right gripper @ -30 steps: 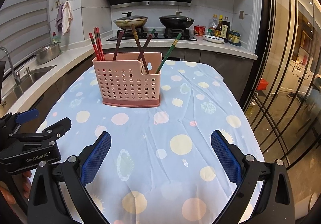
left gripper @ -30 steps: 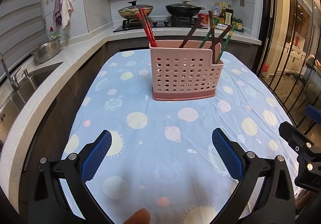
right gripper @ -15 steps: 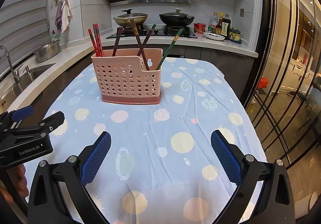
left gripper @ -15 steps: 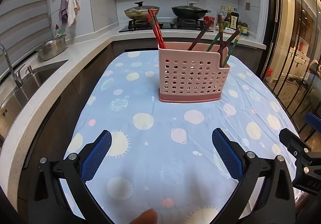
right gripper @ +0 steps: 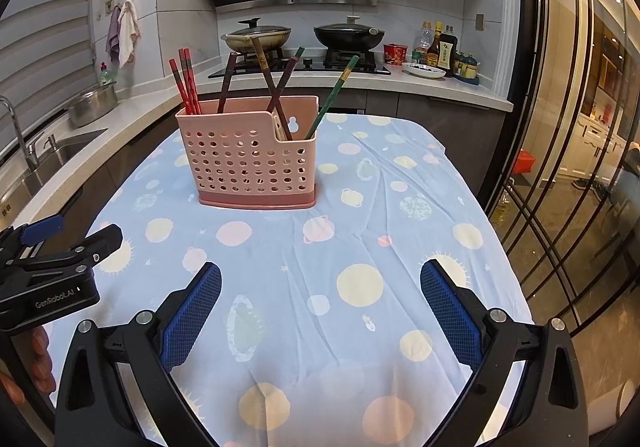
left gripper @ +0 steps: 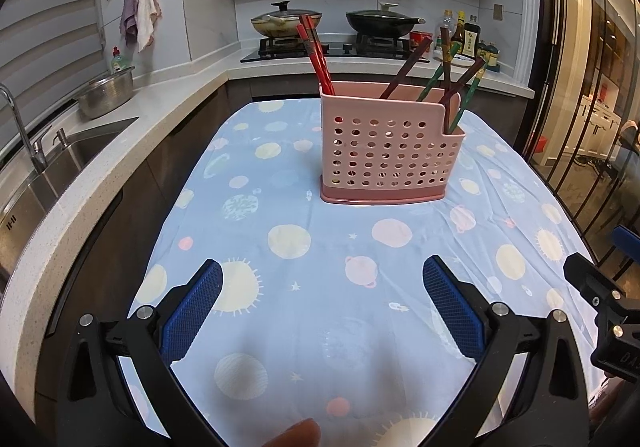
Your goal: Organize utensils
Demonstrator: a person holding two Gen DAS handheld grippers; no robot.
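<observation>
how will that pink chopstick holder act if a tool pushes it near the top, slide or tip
The pink holder looks like thin perforated plastic, so probably light. It stands tall on a narrow base, so a high push may tip it. The wrinkled tablecloth under it would likely bunch rather than let it slide. The leaning chopsticks could shift or rattle.

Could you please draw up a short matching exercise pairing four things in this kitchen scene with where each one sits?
Things:
1. red chopsticks
2. green chopstick
3. steel bowl
4. sauce bottles

Places:
A. on the counter beside the sink
B. at the left end of the pink holder
C. on the counter right of the stove
D. in the holder's lower right section

Pairs: 1-B, 2-D, 3-A, 4-C
</observation>
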